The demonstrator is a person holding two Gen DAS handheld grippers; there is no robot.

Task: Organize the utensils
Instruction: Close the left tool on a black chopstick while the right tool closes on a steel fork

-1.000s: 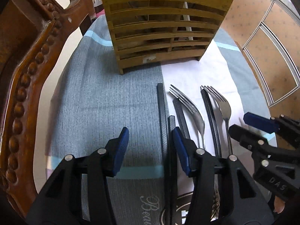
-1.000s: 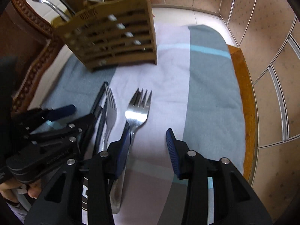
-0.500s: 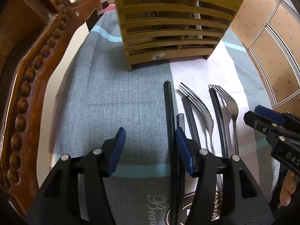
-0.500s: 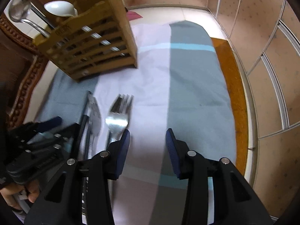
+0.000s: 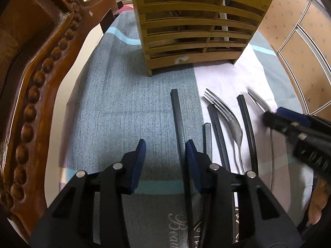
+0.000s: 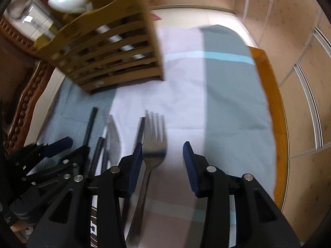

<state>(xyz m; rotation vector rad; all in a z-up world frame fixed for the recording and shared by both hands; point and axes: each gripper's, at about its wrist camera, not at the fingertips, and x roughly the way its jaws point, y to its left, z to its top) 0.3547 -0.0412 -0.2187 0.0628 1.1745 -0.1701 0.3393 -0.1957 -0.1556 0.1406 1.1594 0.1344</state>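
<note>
A slatted bamboo utensil holder (image 5: 198,26) stands at the far end of the cloth; it also shows in the right wrist view (image 6: 107,49) with a white spoon (image 6: 68,1) in it. Black chopsticks (image 5: 178,122) and two forks (image 5: 229,117) lie side by side on the cloth. My left gripper (image 5: 165,159) is open and empty, its right finger beside the leftmost chopstick. My right gripper (image 6: 162,161) is open over the right fork (image 6: 154,142), which lies just inside its left finger. The right gripper also shows in the left wrist view (image 5: 298,128).
A carved wooden chair back (image 5: 35,78) stands close along the left. The grey, white and teal cloth (image 6: 227,95) covers a round wooden table with its rim (image 6: 277,111) on the right. A tiled wall (image 6: 289,20) rises behind.
The right gripper has moved forward and left, so the right fork now sits between its fingers. The left gripper has edged forward toward the holder, still open.
</note>
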